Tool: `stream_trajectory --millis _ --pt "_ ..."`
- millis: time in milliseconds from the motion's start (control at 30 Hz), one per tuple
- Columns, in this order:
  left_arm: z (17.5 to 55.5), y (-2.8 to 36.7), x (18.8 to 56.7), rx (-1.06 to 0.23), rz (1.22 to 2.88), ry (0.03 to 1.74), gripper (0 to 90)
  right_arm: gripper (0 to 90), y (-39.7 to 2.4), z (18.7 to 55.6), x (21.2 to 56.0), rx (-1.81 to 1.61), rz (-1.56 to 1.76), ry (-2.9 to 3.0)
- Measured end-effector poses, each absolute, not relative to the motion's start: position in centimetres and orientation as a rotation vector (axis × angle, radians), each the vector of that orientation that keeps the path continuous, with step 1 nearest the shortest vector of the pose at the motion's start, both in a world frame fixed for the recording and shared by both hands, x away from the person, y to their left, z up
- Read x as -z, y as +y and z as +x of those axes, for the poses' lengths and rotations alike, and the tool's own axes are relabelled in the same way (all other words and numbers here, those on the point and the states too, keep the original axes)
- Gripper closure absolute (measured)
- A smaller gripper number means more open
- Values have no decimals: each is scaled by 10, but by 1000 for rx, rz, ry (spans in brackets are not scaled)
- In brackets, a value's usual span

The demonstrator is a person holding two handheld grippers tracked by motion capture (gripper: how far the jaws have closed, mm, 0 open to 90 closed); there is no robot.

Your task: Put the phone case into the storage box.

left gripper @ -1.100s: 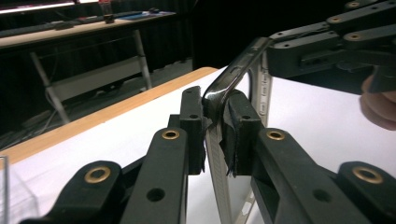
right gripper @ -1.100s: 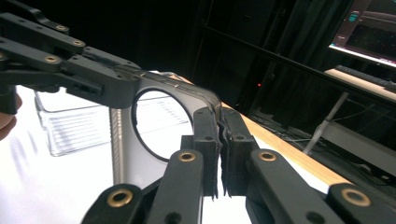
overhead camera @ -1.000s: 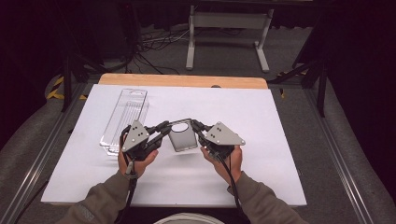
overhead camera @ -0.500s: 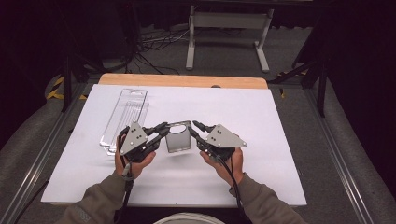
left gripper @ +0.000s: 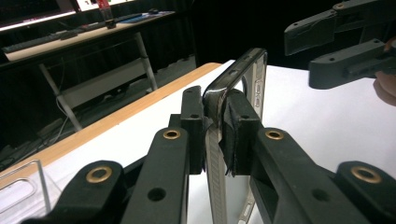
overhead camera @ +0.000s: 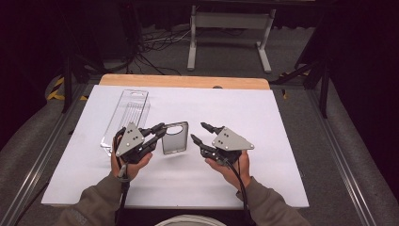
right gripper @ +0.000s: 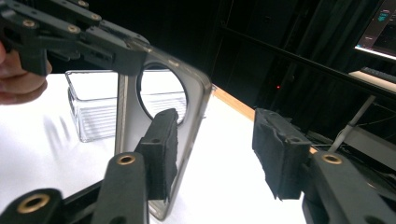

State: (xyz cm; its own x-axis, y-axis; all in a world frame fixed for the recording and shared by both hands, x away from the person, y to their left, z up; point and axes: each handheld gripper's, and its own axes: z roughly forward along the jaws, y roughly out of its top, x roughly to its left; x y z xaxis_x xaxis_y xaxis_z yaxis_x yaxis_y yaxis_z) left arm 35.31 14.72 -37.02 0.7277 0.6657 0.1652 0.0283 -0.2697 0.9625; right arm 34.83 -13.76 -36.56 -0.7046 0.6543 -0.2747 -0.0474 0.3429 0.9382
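Where the dark room falls away on every side, a white tabletop takes up the middle of the high view, with a strip of bare wood along its far edge and grey floor beyond. Past that wooden strip stands a pale metal stand among loose cables. Most of the white sheet lies bare to the right of the phone case and on the person's side of it, so that is where the open room is. Left of the case and just beyond it, a clear plastic tray lies lengthwise near the sheet's left edge. The case itself, smoky and see-through with a round camera opening, is held on edge over the sheet's middle. The left tongs are clamped on its near rim; in the left gripper view both pads pinch the rim. The right tongs sit just right of the case, their jaws apart and lately widening, with no pad pressing on it.
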Motion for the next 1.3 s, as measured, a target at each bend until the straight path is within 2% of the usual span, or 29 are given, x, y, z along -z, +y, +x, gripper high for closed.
stream_trajectory --millis 1300 --pt "358 190 349 -744 1707 590 802 433 -200 328 399 -1329 622 2002"
